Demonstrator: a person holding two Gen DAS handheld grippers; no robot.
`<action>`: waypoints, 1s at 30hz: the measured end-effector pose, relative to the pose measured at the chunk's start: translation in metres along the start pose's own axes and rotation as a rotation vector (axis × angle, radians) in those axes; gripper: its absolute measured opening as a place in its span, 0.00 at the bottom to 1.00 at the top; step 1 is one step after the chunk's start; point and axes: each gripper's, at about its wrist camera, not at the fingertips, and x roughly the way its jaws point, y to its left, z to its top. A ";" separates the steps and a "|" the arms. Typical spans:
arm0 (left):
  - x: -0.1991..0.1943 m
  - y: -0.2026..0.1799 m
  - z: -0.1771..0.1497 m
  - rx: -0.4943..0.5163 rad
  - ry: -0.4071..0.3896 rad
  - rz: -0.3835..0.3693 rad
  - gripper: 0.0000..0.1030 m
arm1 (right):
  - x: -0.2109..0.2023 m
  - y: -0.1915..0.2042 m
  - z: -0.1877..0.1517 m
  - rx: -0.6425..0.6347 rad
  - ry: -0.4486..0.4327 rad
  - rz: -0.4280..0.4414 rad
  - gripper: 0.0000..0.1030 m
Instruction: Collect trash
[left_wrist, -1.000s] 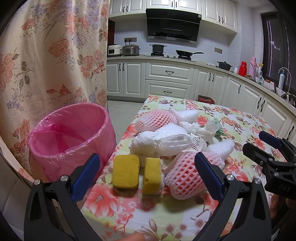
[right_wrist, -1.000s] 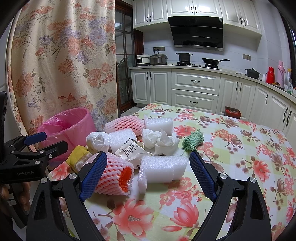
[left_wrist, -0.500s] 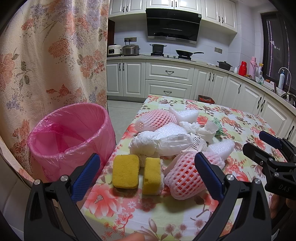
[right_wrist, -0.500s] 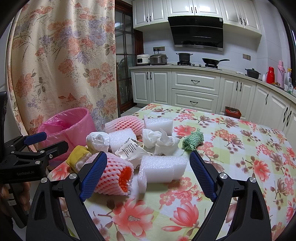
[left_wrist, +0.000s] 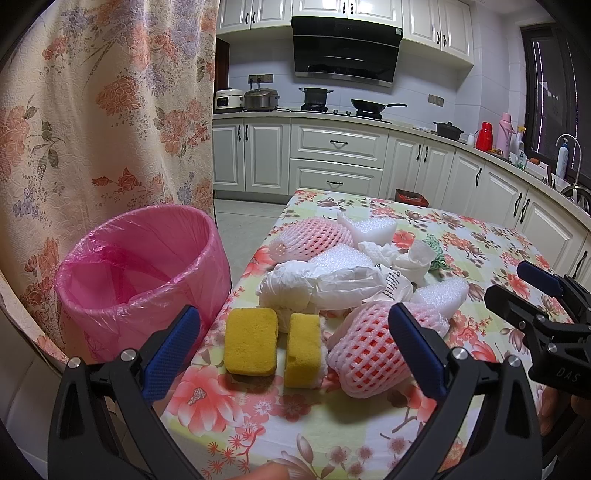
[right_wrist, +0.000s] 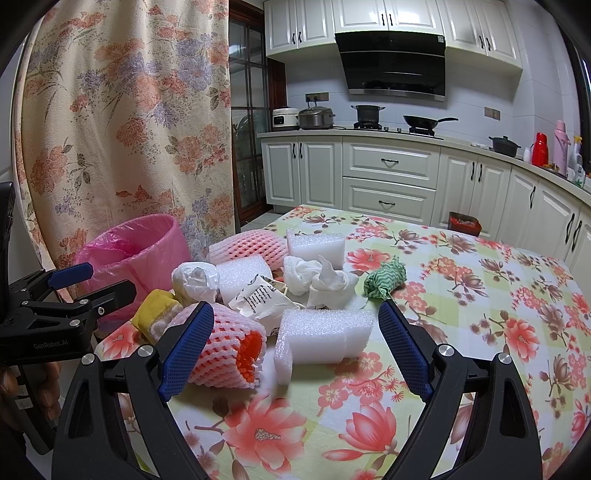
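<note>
I keep both jaws spread: the left hand-held gripper (left_wrist: 291, 347) faces the yellow sponges (left_wrist: 251, 341), the right hand-held gripper (right_wrist: 295, 343) the white foam block (right_wrist: 325, 330). The trash lies heaped on the counter (right_wrist: 480, 295) edge, so the pink-lined bin (left_wrist: 140, 266) just beside it is near for dropping.

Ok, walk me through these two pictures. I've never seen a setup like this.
A person holds two hand tools, each with two blue-padded fingers and a camera looking along them. One picture comes from the left gripper, the other from the right gripper. Both are open and hold nothing. On the floral tablecloth lies trash: yellow sponges, pink foam nets, white foam blocks, crumpled paper. The pink-lined bin stands beside the table.
</note>
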 end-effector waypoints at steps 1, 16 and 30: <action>0.000 0.000 -0.001 0.002 0.000 0.001 0.96 | 0.000 0.000 0.000 0.000 0.000 0.000 0.82; 0.000 0.000 0.000 0.001 0.000 0.001 0.96 | 0.000 0.001 0.000 0.001 0.000 0.000 0.82; -0.001 -0.003 0.002 0.001 0.004 0.002 0.96 | 0.002 -0.001 0.000 0.003 0.015 -0.001 0.82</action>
